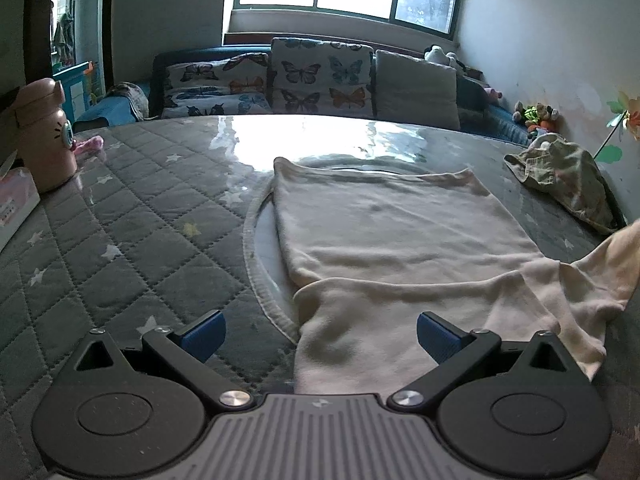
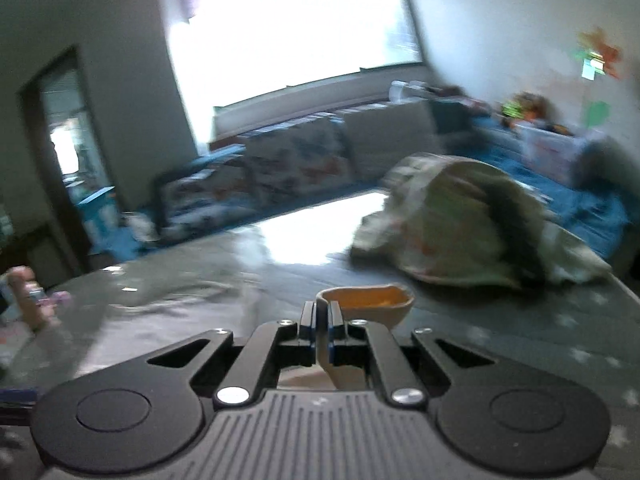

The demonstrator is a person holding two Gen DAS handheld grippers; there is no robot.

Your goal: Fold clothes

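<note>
A cream garment (image 1: 400,232) lies spread on the grey quilted table (image 1: 132,208), its near part folded over toward me. My left gripper (image 1: 320,338) hovers just above that near edge, open, with blue pads (image 1: 204,334) wide apart and nothing between them. At the right edge of the left wrist view a corner of the cream cloth (image 1: 616,256) is pulled up off the table. In the blurred right wrist view my right gripper (image 2: 321,320) is shut on a cream fold of the garment (image 2: 366,304), which curls up past the fingertips.
A crumpled camouflage-patterned garment (image 1: 564,178) (image 2: 468,220) lies at the table's far right. A pink bottle (image 1: 44,136) and a tissue box (image 1: 14,204) stand at the left edge. Beyond the table are a sofa with butterfly cushions (image 1: 320,76) and a window.
</note>
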